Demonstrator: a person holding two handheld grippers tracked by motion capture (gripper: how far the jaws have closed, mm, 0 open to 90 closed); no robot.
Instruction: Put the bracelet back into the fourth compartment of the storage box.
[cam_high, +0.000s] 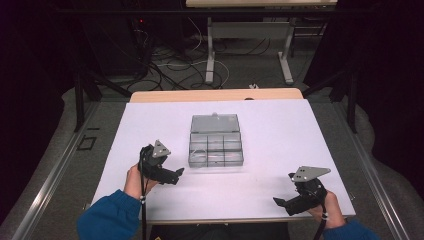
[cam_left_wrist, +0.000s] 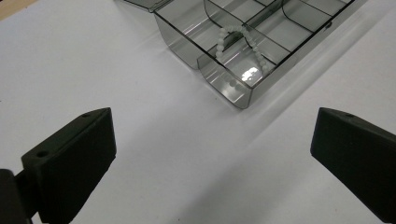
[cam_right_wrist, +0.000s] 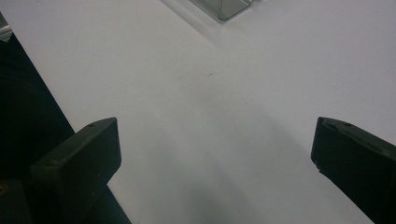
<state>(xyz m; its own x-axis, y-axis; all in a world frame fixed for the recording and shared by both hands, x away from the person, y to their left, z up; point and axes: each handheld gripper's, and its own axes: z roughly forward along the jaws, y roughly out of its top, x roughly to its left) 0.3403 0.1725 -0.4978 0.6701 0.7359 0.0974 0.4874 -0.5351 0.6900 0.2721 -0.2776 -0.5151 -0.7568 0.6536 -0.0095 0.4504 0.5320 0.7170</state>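
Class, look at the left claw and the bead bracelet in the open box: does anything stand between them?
Only the box's own near wall. The left claw is open over bare white table, and the bracelet lies inside a corner compartment, reachable from above since the lid is open.

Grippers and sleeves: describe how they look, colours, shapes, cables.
Both are black, blocky tools. The left gripper and right gripper each carry a grey three-cornered plate on top and trail a dark cable toward the person. In the gripper views, each jaw is a thick matt black wedge with a small hole. Both sleeves are blue.
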